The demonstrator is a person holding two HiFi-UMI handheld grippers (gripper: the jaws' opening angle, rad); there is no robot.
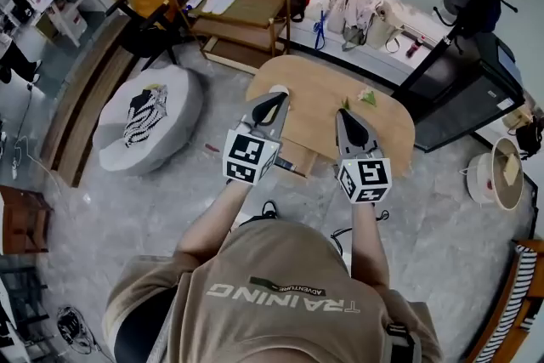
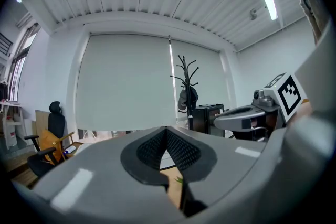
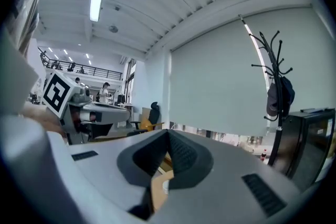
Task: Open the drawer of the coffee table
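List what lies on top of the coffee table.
A small green-and-white item lies on the coffee table. The left hand-held gripper and right hand-held gripper hide strips of the top beneath them.

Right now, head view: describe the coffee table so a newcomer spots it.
On the grey floor in the room's middle, between the grey beanbag at left and the black cabinet at right, sits the coffee table. It alone has a rounded, light wooden top; the wooden shelf behind is rectangular.
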